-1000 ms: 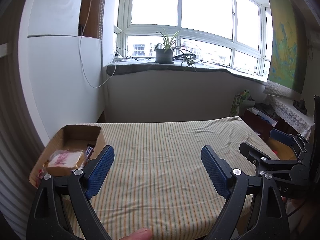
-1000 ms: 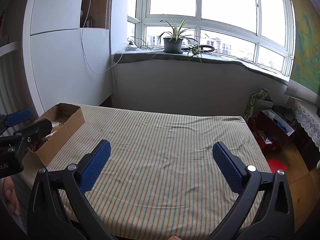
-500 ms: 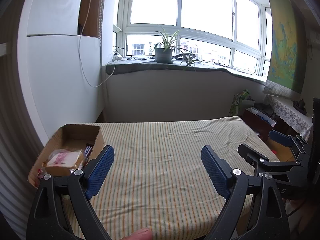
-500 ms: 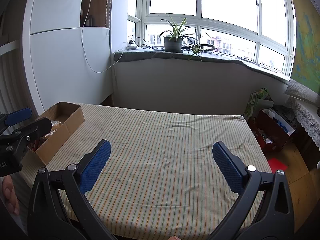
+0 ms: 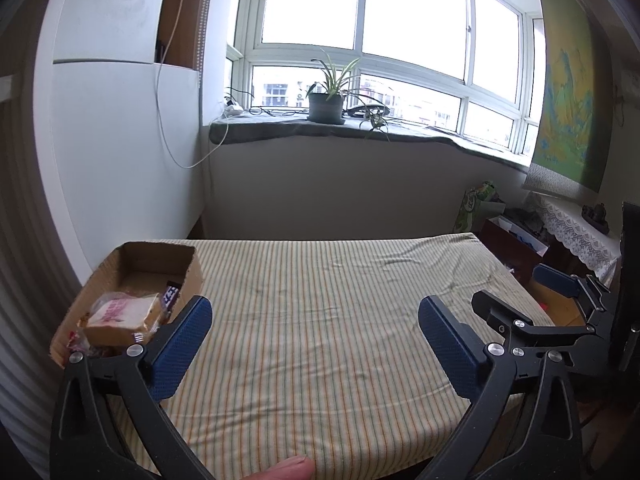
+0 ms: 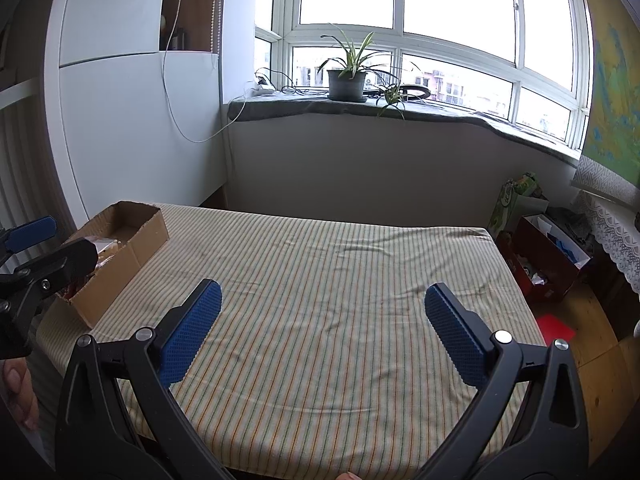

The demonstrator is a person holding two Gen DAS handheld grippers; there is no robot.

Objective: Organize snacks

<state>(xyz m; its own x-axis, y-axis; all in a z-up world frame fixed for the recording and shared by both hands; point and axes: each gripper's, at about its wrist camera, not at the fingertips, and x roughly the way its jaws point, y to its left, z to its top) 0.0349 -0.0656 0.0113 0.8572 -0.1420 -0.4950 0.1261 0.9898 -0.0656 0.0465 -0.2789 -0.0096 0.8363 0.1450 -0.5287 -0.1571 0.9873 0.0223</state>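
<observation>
the left hand-held gripper [image 5: 316, 334] hangs over the near part of a bed, its jaws are opening and they stand wide with nothing between them. its blue pads [image 5: 182, 346] are over the striped cloth and touch nothing. a fingertip [image 5: 286, 469] shows at the bottom edge of the left wrist view.

the right hand-held gripper [image 6: 322, 332] is also spread wide and empty, above the same cloth, to the right of the left one. in the left wrist view it shows at the right edge [image 5: 528, 294], and in the right wrist view the left one shows at the left edge [image 6: 38, 246], with part of a hand [image 6: 18, 394] below it.

the bed [image 6: 320, 264] has a cover with thin green and orange stripes, a little wrinkled, and nothing lies on its middle part.

the box [image 5: 116, 268], open cardboard, stands on the far left corner of the bed, just beside the left pad in the left wrist view. the snacks are inside it: a wrapped bread [image 5: 122, 316] on top at the near end, a dark packet [image 5: 171, 294] behind it, and red wrappers [image 5: 74, 342] at the near corner, which are too small to tell.

behind the bed there is a sill with a plant [image 6: 347, 76] in a grey pot and some cables. on the floor at the right stands a red box [image 6: 550, 258] with things in it.
</observation>
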